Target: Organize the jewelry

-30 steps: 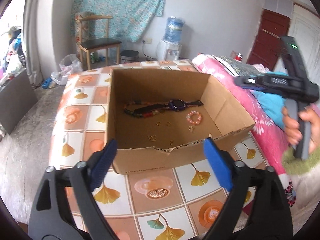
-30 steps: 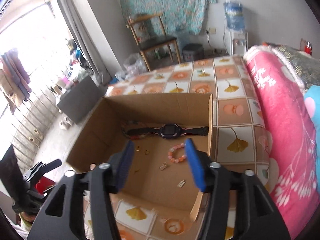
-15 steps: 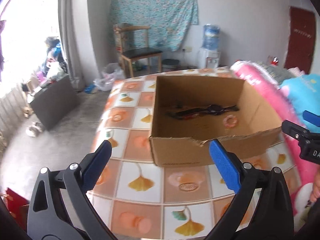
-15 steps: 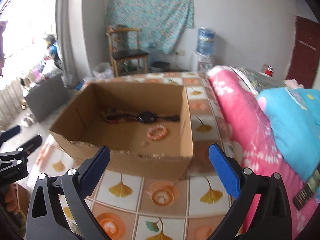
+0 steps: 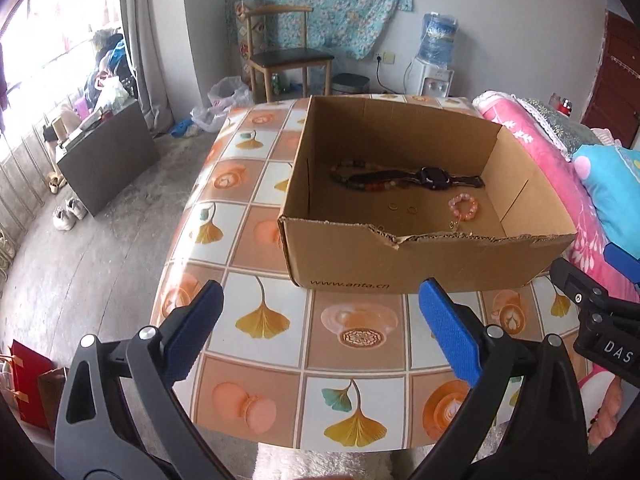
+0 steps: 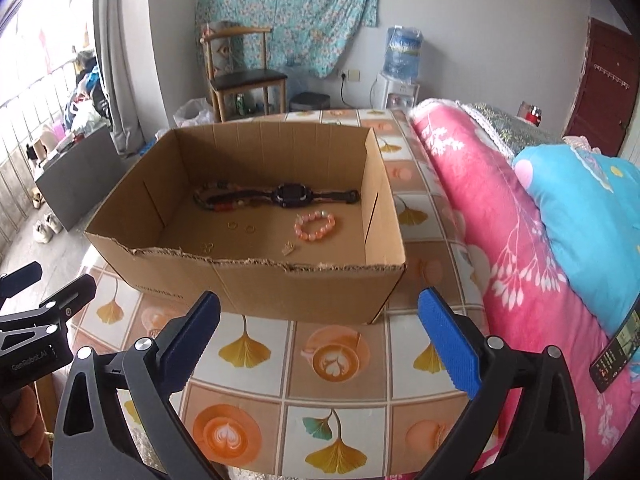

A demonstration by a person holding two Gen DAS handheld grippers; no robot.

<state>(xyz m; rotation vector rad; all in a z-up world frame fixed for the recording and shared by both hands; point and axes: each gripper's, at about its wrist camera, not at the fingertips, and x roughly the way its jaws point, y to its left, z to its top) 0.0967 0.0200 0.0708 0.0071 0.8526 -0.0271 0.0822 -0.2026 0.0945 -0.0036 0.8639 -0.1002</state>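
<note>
A: Left wrist view: the left gripper (image 5: 320, 328) hangs over the patterned tablecloth (image 5: 256, 248), blue pads spread wide, nothing between them. The cardboard box (image 5: 420, 264) sits just beyond.

B: And the jewelry?

A: All on the box floor. A dark watch (image 5: 430, 176) lies along the far wall, overlapping a beaded necklace (image 5: 360, 182). A pink bead bracelet (image 5: 463, 207) rests nearer the right wall, with two small gold rings (image 5: 402, 209) left of it.

B: The right gripper (image 6: 320, 328)?

A: Also fully released and empty, short of the box's torn front edge. A pink quilt (image 6: 500, 220) lies to the right.
</note>
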